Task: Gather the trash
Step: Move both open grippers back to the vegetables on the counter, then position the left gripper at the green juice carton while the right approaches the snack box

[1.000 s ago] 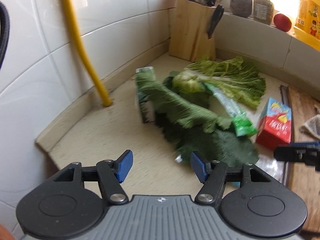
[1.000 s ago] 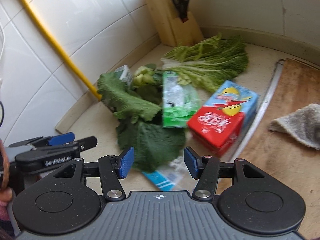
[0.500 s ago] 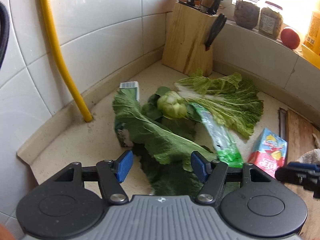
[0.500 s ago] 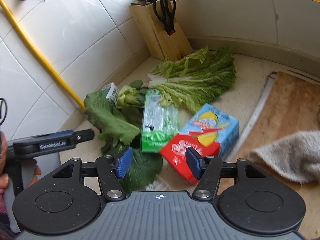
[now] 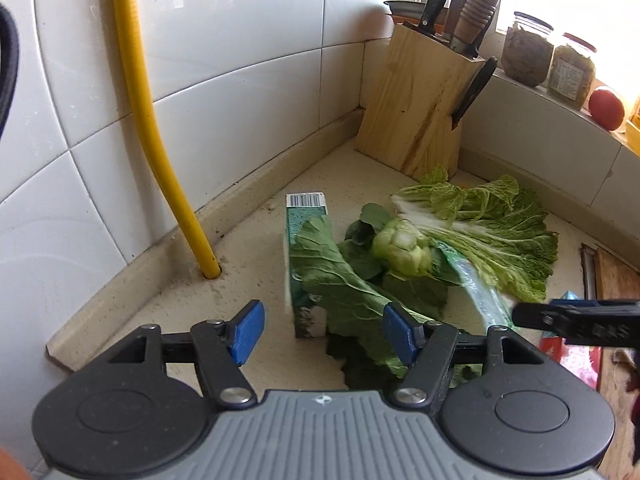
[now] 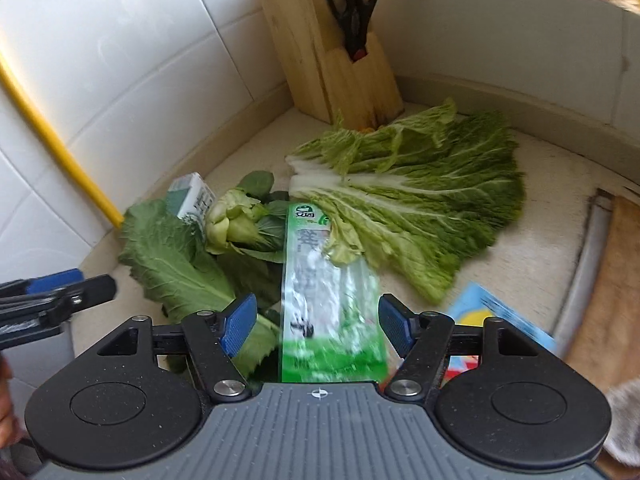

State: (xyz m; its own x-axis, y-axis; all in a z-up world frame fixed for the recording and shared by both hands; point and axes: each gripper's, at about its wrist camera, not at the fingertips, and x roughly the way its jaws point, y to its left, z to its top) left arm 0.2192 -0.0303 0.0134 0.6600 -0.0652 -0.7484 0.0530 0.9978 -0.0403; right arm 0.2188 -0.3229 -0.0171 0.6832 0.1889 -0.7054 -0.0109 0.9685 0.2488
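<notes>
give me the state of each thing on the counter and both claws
left claw: open, empty
right claw: open, empty
green plastic wrapper: flat, overlapping the leaves
teal carton: lying down, partly under a dark green leaf
napa cabbage leaves: spread flat
knife block: upright, knives in

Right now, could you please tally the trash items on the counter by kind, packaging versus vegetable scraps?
Packaging: 3, namely the teal cardboard carton, the green plastic wrapper and the red-and-blue juice box.
Vegetable scraps: 3, namely the dark green leaf, the pale cabbage leaves and the small green cabbage stump.
Total: 6.
</notes>
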